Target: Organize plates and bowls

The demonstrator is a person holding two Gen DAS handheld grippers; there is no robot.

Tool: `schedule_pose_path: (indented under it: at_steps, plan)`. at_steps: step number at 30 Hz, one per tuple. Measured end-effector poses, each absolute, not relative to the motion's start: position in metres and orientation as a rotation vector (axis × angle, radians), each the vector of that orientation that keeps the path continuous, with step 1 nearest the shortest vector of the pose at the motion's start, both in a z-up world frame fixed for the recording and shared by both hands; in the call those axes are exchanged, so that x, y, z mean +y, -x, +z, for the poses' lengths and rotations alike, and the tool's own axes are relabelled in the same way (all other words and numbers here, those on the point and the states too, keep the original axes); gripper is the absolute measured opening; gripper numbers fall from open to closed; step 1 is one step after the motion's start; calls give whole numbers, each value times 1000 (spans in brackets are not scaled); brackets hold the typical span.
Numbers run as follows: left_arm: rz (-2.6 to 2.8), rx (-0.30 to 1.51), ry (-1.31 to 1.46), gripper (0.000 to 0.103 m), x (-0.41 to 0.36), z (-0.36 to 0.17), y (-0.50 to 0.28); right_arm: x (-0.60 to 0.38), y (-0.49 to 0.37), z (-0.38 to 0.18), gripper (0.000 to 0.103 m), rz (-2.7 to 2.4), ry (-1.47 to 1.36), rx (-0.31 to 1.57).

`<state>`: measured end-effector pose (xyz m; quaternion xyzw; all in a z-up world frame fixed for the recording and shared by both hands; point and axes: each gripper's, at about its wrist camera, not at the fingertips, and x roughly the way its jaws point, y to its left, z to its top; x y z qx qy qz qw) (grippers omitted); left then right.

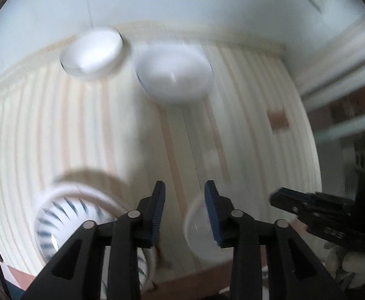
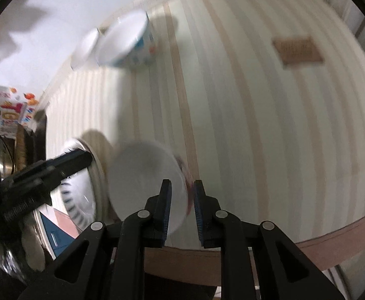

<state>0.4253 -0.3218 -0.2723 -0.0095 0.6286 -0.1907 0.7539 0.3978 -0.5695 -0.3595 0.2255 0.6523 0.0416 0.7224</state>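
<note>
In the left wrist view my left gripper is open and empty above the striped wooden table. A striped black-and-white bowl on a plate lies at its lower left. A small white bowl sits just right of it. Two white bowls stand at the far edge. In the right wrist view my right gripper straddles the rim of the small white bowl, jaws narrow; contact is blurred. The left gripper reaches over the striped bowl.
A blue-patterned bowl and a white dish stand at the far side in the right wrist view. A brown tag lies on the table. Clutter and a colourful package are at the left. The table's front edge is near.
</note>
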Motion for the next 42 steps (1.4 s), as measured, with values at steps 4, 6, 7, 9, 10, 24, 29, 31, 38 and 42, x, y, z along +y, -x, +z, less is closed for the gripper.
schedule_pose_path:
  at_steps: [4, 6, 7, 9, 10, 24, 29, 31, 38, 42]
  plan:
    - [-334, 1359, 33, 32, -315, -280, -481, -580, -438, -329, 49, 116, -523, 1334]
    - [-309, 1381, 52, 32, -315, -294, -509, -581, -469, -323, 49, 107, -514, 1291]
    - [-302, 1386, 58, 32, -314, -298, -516, -581, -479, -325, 49, 106, -520, 1281]
    - [-298, 1407, 65, 32, -316, -312, -535, -579, -513, -333, 49, 105, -551, 1266]
    - [-295, 1420, 60, 32, -316, -319, -542, -578, -523, -337, 49, 104, -556, 1264]
    - [-345, 1436, 32, 29, -344, -360, -560, -547, -605, -408, 20, 89, -503, 1364]
    - [-343, 1402, 4, 29, -351, -353, -557, -543, -606, -406, 19, 84, -485, 1355]
    - [-347, 1381, -4, 29, -350, -344, -555, -538, -605, -404, 19, 86, -476, 1349]
    - [-374, 1327, -12, 29, -349, -313, -538, -539, -588, -380, 19, 94, -447, 1310]
    - [-399, 1303, -13, 29, -349, -293, -520, -543, -572, -360, 19, 97, -449, 1284]
